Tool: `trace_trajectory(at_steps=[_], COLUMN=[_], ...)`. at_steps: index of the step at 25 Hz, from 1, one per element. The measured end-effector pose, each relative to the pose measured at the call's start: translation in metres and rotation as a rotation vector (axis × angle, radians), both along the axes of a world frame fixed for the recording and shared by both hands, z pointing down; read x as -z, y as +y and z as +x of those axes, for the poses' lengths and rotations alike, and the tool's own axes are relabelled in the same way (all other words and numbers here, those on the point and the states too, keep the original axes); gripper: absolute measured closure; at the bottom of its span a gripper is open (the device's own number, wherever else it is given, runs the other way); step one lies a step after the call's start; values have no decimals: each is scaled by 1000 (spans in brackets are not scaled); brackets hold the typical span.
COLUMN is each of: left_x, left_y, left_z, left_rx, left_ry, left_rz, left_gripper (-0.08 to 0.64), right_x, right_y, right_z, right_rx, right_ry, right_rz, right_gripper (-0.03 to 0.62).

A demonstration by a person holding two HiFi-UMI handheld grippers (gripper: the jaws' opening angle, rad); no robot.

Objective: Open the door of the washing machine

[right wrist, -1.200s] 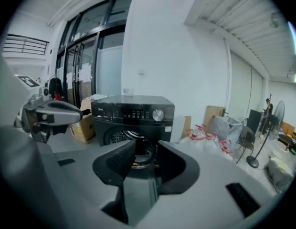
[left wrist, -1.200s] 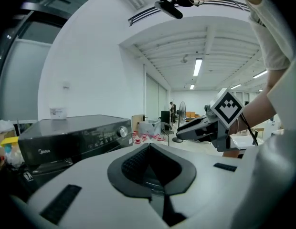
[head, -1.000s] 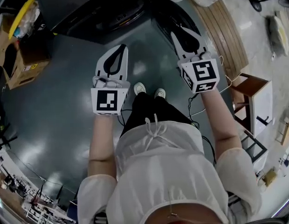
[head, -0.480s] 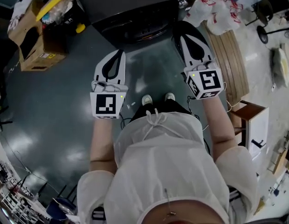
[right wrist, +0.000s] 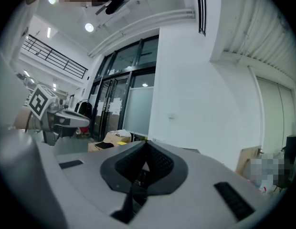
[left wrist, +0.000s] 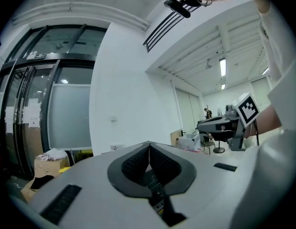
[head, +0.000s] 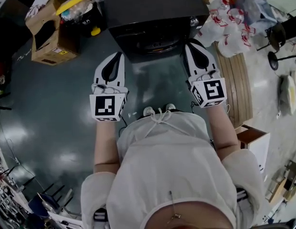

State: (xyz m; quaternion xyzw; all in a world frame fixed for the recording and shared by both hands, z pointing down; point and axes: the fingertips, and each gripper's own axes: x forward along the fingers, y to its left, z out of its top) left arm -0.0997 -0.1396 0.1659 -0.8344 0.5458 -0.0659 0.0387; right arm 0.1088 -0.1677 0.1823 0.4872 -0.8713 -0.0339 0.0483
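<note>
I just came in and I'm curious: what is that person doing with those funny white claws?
A person stands facing a dark washing machine and holds a gripper in each hand. The left gripper and the right gripper are both shut, with nothing between their jaws, and are held out level in front of the person. Neither one touches the machine. Its round door looks closed, so the job of opening it has not begun yet.
</note>
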Motion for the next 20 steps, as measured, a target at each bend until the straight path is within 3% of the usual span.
trace_trajectory(at_steps=[7,20], left_x=[4,-9], left_y=[1,-12], left_z=[9,27], left_rx=[32,50], left_ry=[16,15], left_rz=[2,-35], left_gripper=[537,537], right_x=[-4,-5], right_y=[-8,-17], right_z=[9,15], right_rx=[44,82], right_ry=[-20,9], right_rz=[-47,-31], right_gripper=[591,592])
